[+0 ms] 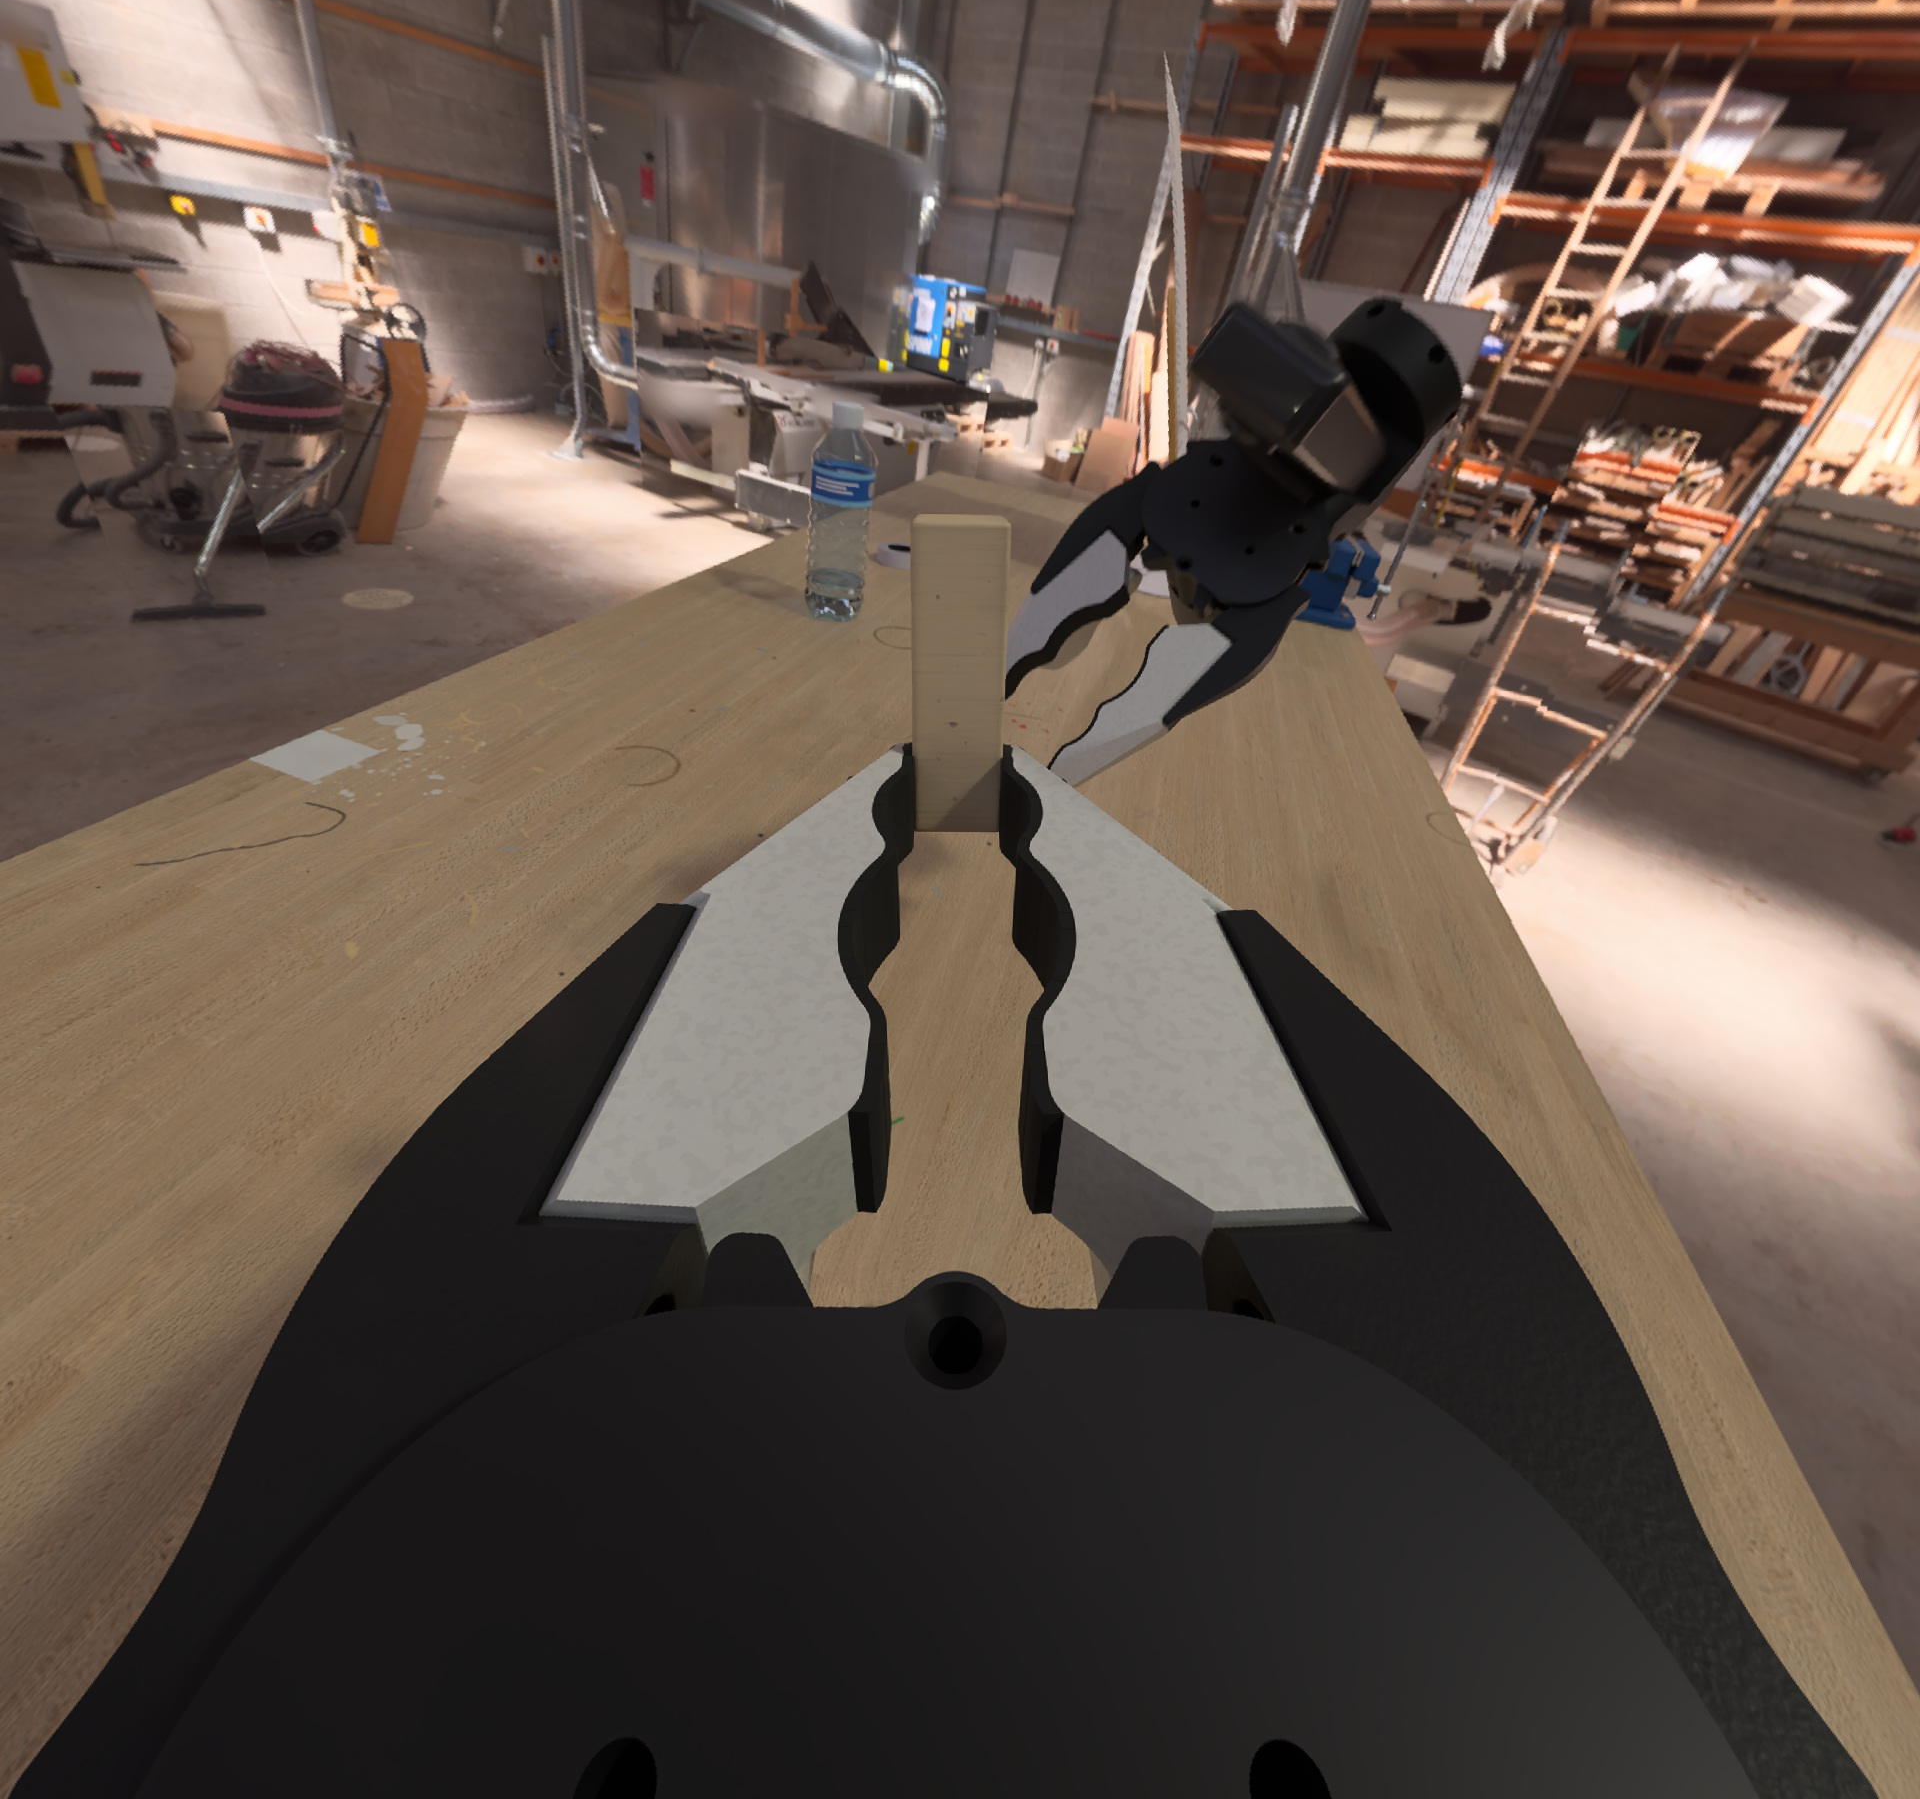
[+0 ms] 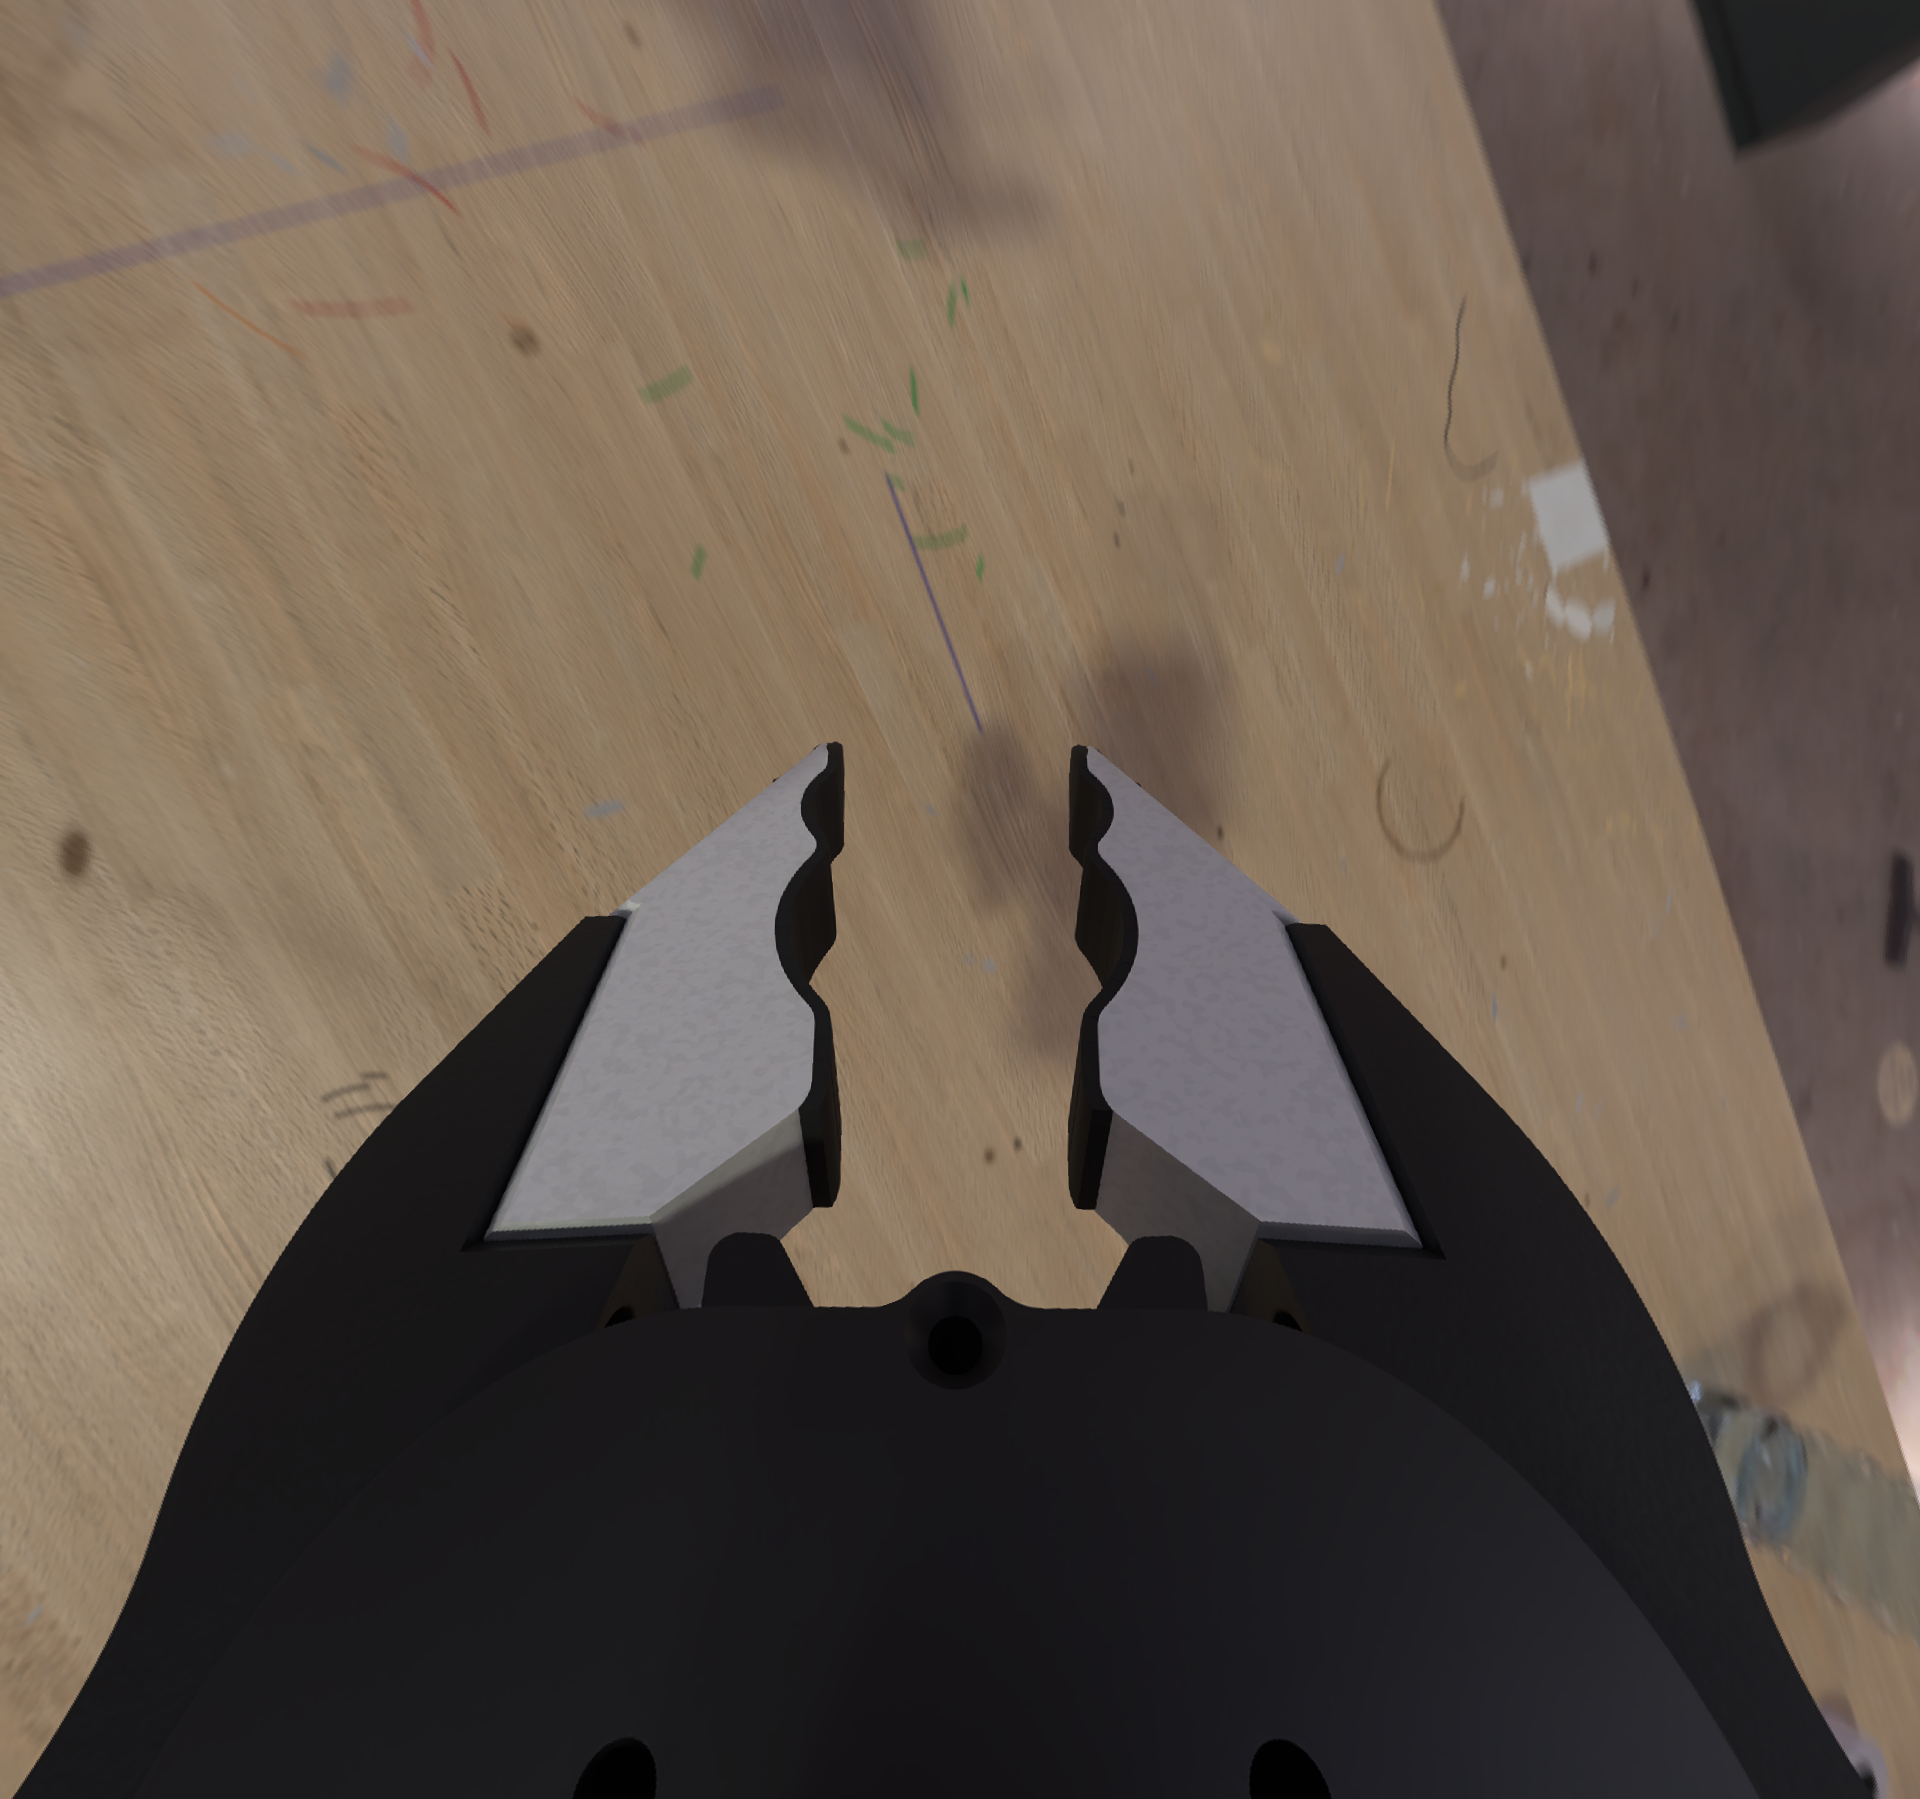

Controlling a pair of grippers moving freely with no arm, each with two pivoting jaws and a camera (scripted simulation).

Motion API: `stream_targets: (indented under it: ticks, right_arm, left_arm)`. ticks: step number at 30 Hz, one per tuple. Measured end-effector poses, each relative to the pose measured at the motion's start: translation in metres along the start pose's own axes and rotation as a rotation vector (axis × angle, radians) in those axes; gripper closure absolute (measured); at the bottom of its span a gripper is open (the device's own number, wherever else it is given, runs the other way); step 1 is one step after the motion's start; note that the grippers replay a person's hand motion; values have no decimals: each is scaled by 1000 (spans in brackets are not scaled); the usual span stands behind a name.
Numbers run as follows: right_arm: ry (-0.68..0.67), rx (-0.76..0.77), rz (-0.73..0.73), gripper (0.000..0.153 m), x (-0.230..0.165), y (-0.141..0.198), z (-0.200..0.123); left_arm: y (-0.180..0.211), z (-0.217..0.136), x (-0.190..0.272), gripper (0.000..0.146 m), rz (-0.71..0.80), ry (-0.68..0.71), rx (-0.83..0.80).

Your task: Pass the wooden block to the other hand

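A pale wooden block (image 1: pixel 960 648) stands upright between my left gripper's (image 1: pixel 958 793) fingertips, which are shut on its lower end and hold it above the wooden table (image 1: pixel 416 918). My right gripper (image 1: pixel 1039 721) shows in the left wrist view just right of the block, tilted down, jaws open, its near fingertip close beside the block's right edge. In the right wrist view my right gripper (image 2: pixel 956 762) is open and empty, looking down at the tabletop (image 2: pixel 520 606). The block does not show there.
A clear plastic water bottle (image 1: pixel 837 513) stands on the table behind the block, with a white tape roll (image 1: pixel 894 554) beside it. A blue vise (image 1: pixel 1351 580) sits at the far right table edge. Workshop machines and shelving stand beyond the table.
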State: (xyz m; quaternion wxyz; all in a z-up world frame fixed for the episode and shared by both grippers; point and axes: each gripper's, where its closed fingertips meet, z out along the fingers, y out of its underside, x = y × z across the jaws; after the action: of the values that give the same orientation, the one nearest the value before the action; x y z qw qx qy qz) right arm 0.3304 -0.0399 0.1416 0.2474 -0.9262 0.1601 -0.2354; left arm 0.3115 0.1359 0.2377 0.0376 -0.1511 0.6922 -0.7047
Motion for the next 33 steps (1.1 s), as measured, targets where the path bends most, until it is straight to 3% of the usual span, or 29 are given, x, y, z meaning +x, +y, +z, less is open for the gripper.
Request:
stream_targets:
  ticks: [5, 13, 20, 33]
  right_arm:
    - [-122, 218, -78, 107, -34, -46, -7]
    - [-285, 385, -193, 101, -86, -87, -16]
    - [-286, 375, -238, 104, -95, -90, -13]
    - [-315, 373, -265, 105, -99, -84, -14]
  left_arm:
    - [17, 15, 13, 131, 74, 39, -103]
    - [60, 39, 46, 131, 289, 157, -342]
    - [87, 49, 48, 131, 431, 140, -475]
    - [95, 51, 56, 132, 519, 160, -515]
